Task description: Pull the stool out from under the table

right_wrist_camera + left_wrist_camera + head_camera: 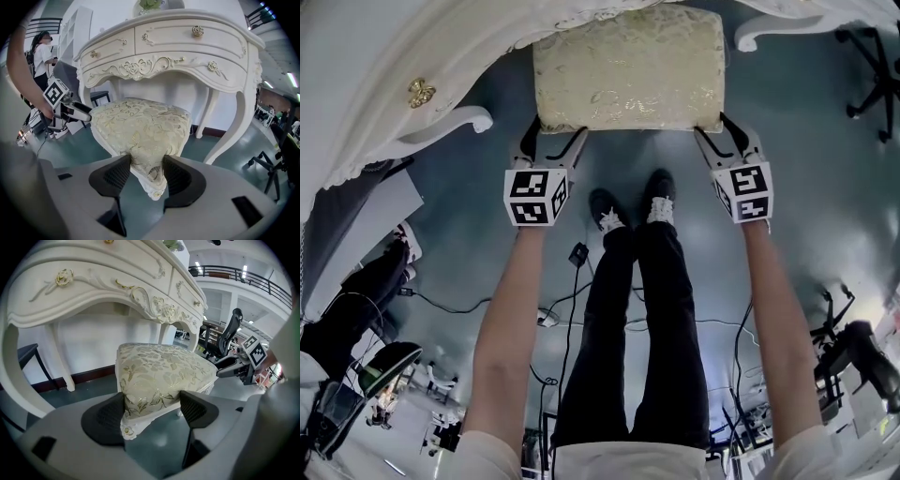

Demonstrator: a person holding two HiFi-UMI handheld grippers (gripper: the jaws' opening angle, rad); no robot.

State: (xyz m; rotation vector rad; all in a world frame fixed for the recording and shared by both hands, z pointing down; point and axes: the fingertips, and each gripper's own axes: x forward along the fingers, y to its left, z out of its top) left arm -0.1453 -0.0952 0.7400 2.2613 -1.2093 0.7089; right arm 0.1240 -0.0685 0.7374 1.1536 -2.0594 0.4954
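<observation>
A stool (623, 70) with a cream floral cushion and a white carved frame stands on the floor, its far edge at the front edge of the white dressing table (412, 56). My left gripper (553, 136) is shut on its near left corner, and the pads press both sides of the cushion corner (159, 369) in the left gripper view (152, 411). At the near right corner my right gripper (724, 133) is shut on the stool (140, 124). Its pads squeeze the corner above the carved leg top (146, 176).
The table's curved legs (243, 112) and apron (93, 282) rise just behind the stool. The person's legs and shoes (628, 244) are right behind the stool, with cables (572, 281) on the floor. An office chair (867, 66) stands at the far right. Another person (42, 47) stands to the left.
</observation>
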